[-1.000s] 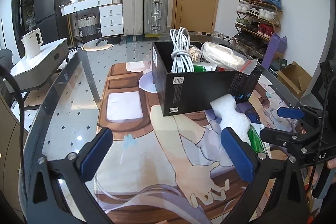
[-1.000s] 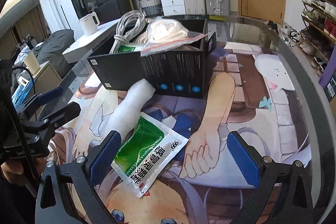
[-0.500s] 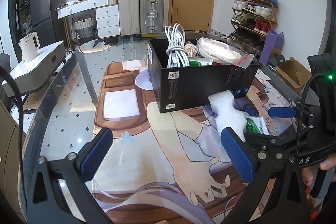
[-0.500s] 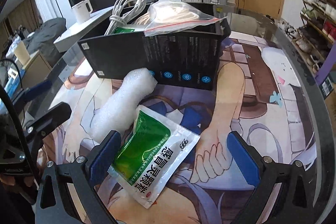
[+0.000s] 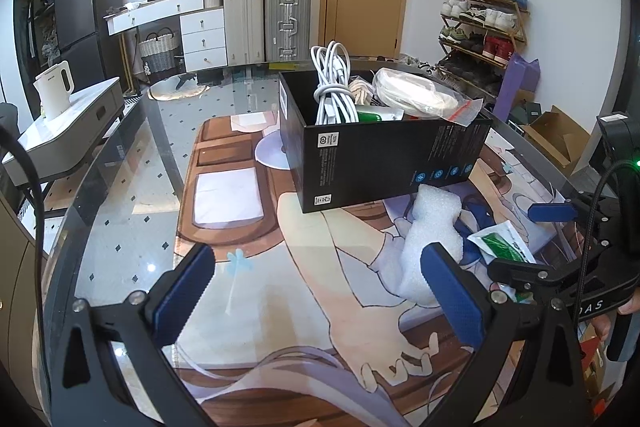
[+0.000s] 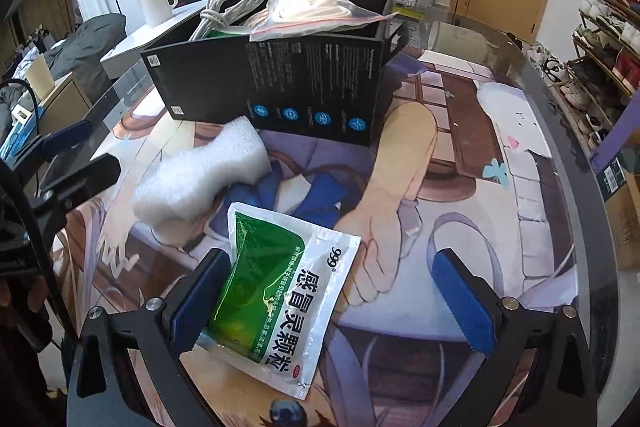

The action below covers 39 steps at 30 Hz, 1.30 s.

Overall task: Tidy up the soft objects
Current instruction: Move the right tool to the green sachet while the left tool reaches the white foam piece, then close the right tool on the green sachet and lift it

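The black box (image 6: 288, 83) is sitting on the surface (image 5: 132, 227), on a picture mat, and it is already holding a white cable (image 5: 334, 91) and a clear bag (image 6: 316, 13) of white stuff. A white foam piece (image 6: 200, 179) is lying just in front of the box, almost touching it. A green and white packet (image 6: 276, 291) is lying a little farther from the box, beside the foam.

The right tongs (image 6: 332, 307) are standing wide open. The packet is lying between the 2 blue pads, with its edge right at the left pad (image 6: 200, 299). The tongs are not squeezing it.

The left tongs (image 5: 316, 299) are also standing wide open and holding nothing. They are hanging over the mat, in front of the box, with the right pad (image 5: 452, 287) just beside the foam.
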### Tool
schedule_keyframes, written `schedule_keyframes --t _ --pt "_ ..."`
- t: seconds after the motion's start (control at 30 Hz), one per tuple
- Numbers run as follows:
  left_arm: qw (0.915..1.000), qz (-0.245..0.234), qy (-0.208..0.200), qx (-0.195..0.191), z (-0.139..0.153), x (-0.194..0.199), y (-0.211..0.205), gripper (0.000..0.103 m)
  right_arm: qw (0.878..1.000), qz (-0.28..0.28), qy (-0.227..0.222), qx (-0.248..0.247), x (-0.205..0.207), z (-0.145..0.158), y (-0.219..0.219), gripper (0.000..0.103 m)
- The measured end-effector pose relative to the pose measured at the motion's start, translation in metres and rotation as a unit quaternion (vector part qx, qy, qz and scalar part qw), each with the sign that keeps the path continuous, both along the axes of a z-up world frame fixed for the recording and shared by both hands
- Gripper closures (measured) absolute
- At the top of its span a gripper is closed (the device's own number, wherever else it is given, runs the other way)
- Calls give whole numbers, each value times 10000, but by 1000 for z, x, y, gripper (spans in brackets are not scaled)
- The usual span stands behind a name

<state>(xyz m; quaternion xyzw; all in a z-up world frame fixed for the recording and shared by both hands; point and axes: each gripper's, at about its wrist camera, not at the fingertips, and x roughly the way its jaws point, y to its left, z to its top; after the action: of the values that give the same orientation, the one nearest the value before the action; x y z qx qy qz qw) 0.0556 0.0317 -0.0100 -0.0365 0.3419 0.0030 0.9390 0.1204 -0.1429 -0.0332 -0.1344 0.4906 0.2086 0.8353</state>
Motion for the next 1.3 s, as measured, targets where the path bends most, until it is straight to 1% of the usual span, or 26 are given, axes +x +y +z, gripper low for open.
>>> schedule_keyframes --t 0.1,0.17,0.37,0.53,0.7,0.97,1.03,1.07,1.1,1.13,1.17,1.2,1.3 --pt "10000 -15 -3 -4 0 0 0 0 9998 203 -42 -55 -4 -1 0 1" --pt "10000 -1 -2 -5 0 0 0 0 9995 293 19 -68 -3 0 -3 1" --pt "10000 -19 -9 -25 0 0 -1 0 9995 234 151 -123 -8 2 -10 1" --pt "10000 -20 -11 -40 0 0 -1 0 9997 231 115 -41 -18 2 -13 1" --pt "10000 -24 -3 -34 0 0 -1 0 9994 325 64 -76 -25 0 -9 1" --pt "10000 -37 67 -37 -2 1 0 0 9991 413 -45 24 -38 1 -18 2" --pt "10000 -38 70 -33 -3 1 0 0 9989 447 -115 58 -40 1 -19 6" --pt "10000 -35 71 -29 -2 1 0 0 9987 482 -163 86 -40 3 -18 14" --pt "10000 -35 79 -19 -3 1 0 0 9985 507 -196 119 -41 4 -18 25" --pt "10000 -33 86 -12 -3 1 0 0 9984 502 -238 135 -41 6 -18 31" --pt "10000 -27 94 -3 -4 1 0 0 9983 481 -272 158 -40 7 -18 41" --pt "9999 -19 106 13 -4 1 -1 0 9983 460 -301 179 -39 7 -18 48" --pt "9999 -12 125 38 -5 2 -2 0 9982 411 -358 261 -37 8 -20 51"
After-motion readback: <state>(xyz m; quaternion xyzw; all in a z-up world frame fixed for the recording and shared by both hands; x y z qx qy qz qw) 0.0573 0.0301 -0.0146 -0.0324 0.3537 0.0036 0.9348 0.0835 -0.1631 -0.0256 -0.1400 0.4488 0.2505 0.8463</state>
